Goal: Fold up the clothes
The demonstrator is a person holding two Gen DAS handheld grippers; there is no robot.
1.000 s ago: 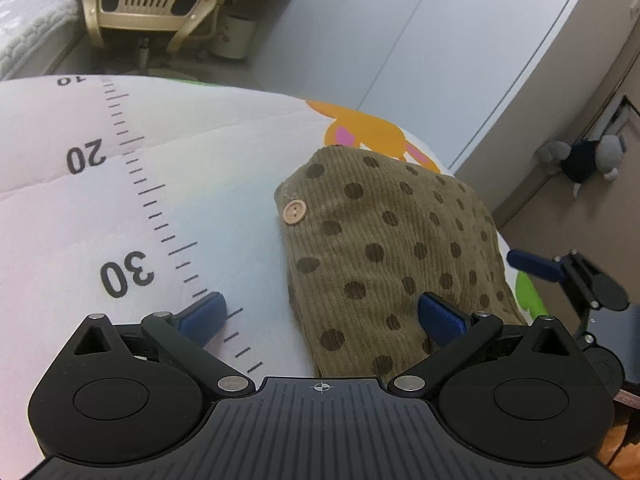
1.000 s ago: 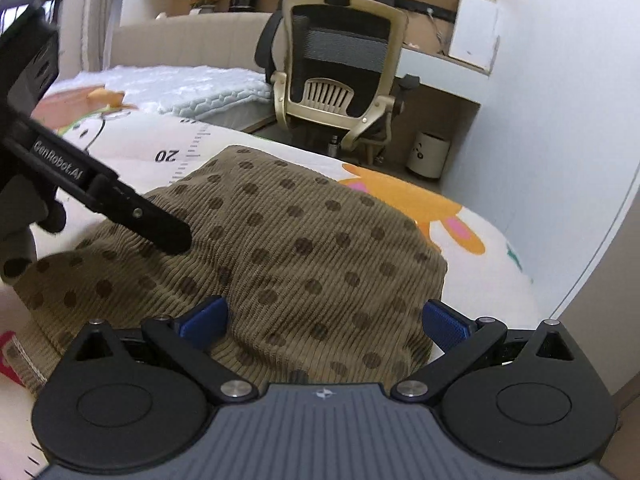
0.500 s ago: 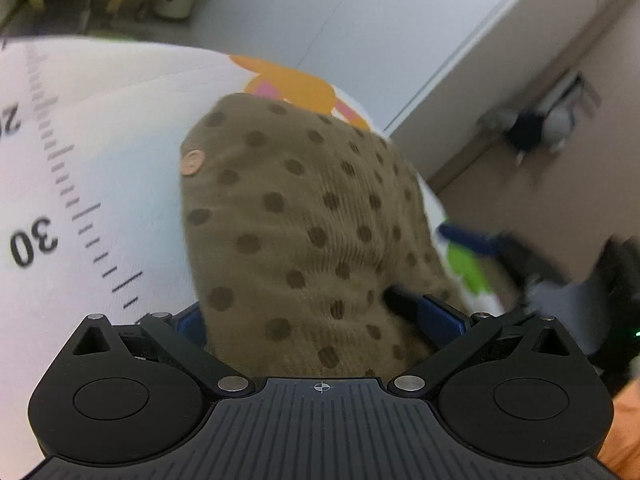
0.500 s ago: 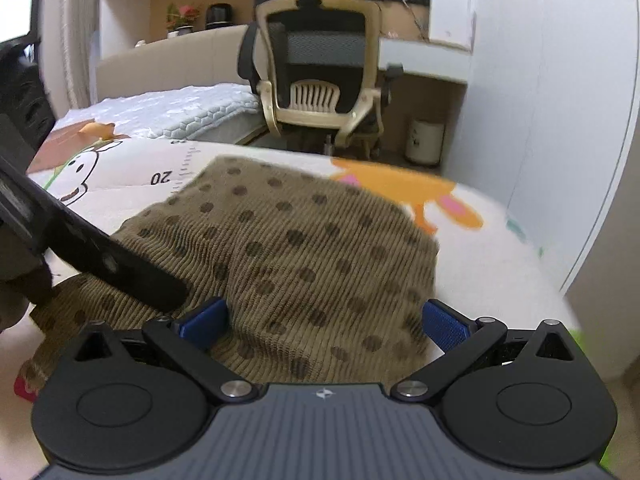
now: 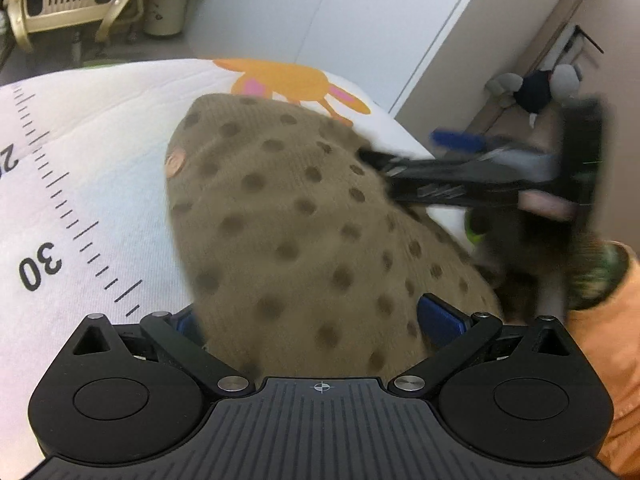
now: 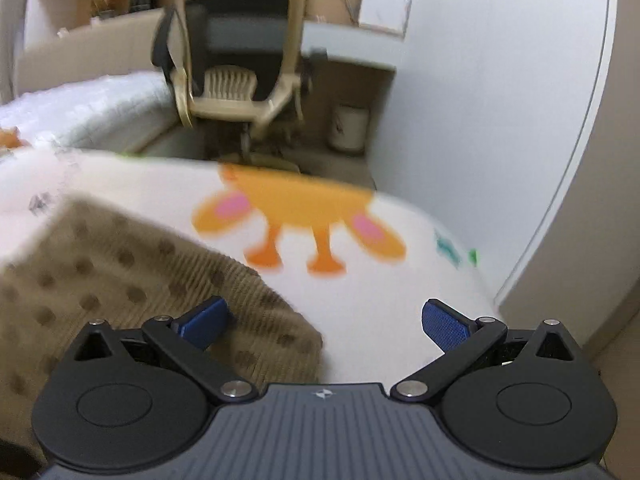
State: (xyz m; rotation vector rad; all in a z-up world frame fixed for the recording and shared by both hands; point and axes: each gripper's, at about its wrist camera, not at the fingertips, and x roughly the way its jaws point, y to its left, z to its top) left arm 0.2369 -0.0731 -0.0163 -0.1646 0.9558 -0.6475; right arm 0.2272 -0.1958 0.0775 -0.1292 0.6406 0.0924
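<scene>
Cloth (image 5: 304, 216) bunched between wide-spread left gripper (image 5: 316, 320) fingers, grip unclear, right gripper (image 6: 324, 320) agape, empty (newly swung off cloth), bare mat (image 6: 380, 320) toward 12 o'clock.

Garment (image 5: 304, 224) on mat (image 5: 100, 168), chair (image 6: 236, 72) behind

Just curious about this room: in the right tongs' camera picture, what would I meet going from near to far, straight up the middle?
Right tongs → dotted brown garment → orange cartoon animal printed on the white mat → office chair.
</scene>
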